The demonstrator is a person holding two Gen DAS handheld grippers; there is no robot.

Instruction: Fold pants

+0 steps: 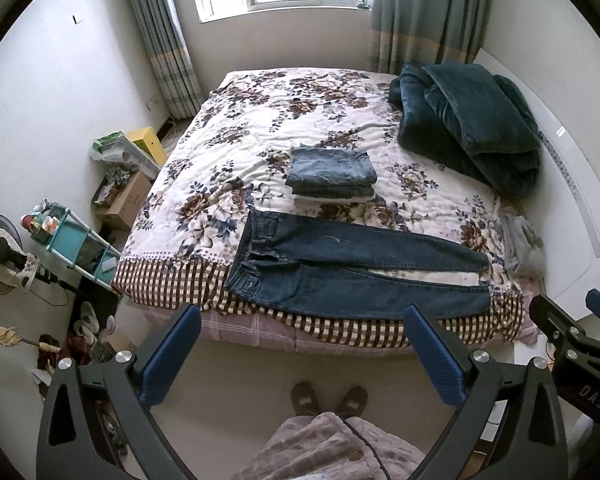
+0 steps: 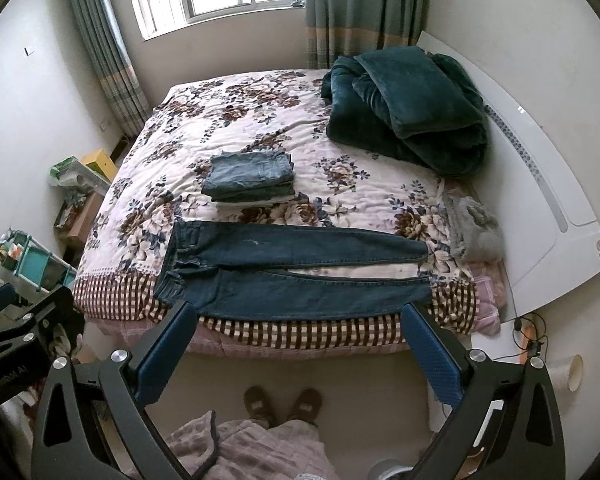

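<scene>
The jeans [image 1: 352, 276] are lying flat along the bed [image 1: 260, 120] edge — waistband nearer the left gripper [image 1: 300, 354], cuffs nearer the right gripper [image 2: 296, 350] — both hanging spread, empty, well short.

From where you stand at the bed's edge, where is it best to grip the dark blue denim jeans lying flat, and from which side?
Probably the near leg of the dark blue denim jeans: left gripper at the waistband, right gripper at the hem, both from the near edge. The legs lie side by side across the bed.
</scene>
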